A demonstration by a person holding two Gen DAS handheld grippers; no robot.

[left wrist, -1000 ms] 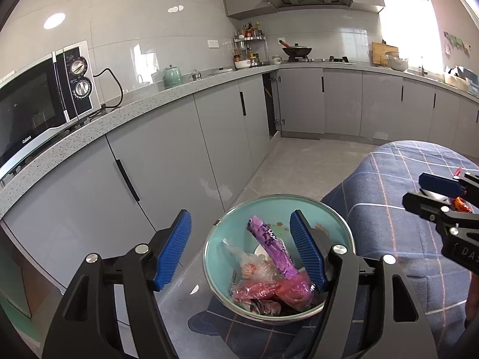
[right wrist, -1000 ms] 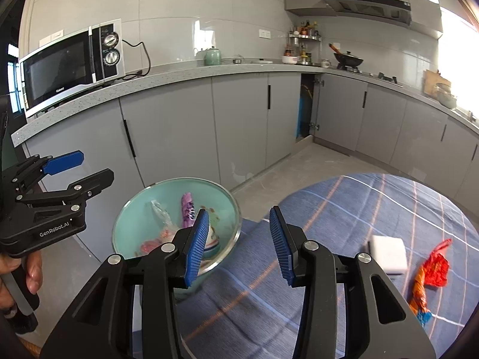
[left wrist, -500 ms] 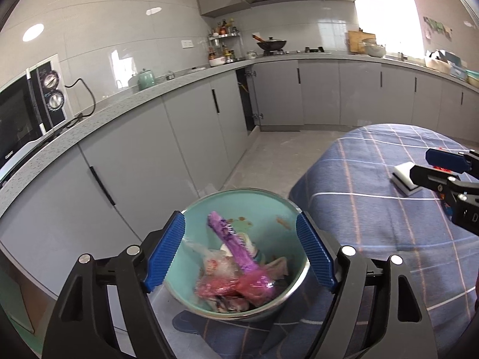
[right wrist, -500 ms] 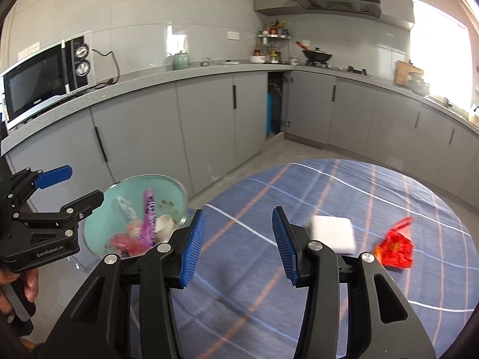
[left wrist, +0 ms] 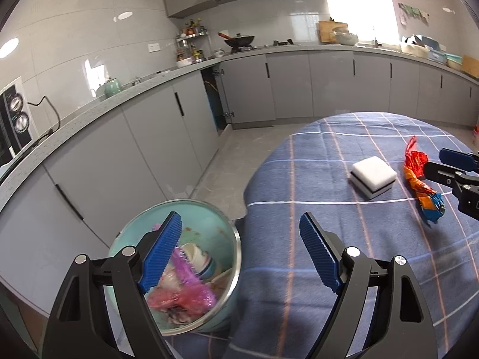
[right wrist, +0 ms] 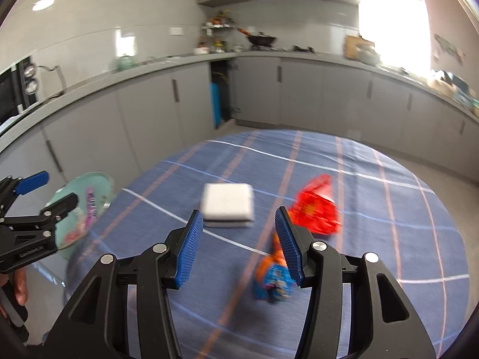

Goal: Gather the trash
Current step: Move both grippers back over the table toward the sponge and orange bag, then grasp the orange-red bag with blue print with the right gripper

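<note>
Across the blue plaid tablecloth (left wrist: 344, 239), soft and draped over a round table, I hold my left gripper (left wrist: 239, 254) gaping and empty beside the wrapper-filled steel bowl (left wrist: 209, 230), ready to steady it, my right gripper (right wrist: 238, 239) parted above the crinkly red-and-orange foil wrapper (right wrist: 314, 212) just beside the sponge (right wrist: 227, 205).

Bright daylight from window (left wrist: 356, 3) at upper right, blown out in both views. Ceiling-light glare on wall tiles (left wrist: 74, 30), upper left. Left wrist view mostly sharp; bowl (left wrist: 215, 227) contents at lower left smeared. Right wrist view motion-blurred throughout, sponge (right wrist: 227, 205) and wrapper (right wrist: 315, 212) soft. Heavy fisheye bending, dark corner vignette.
</note>
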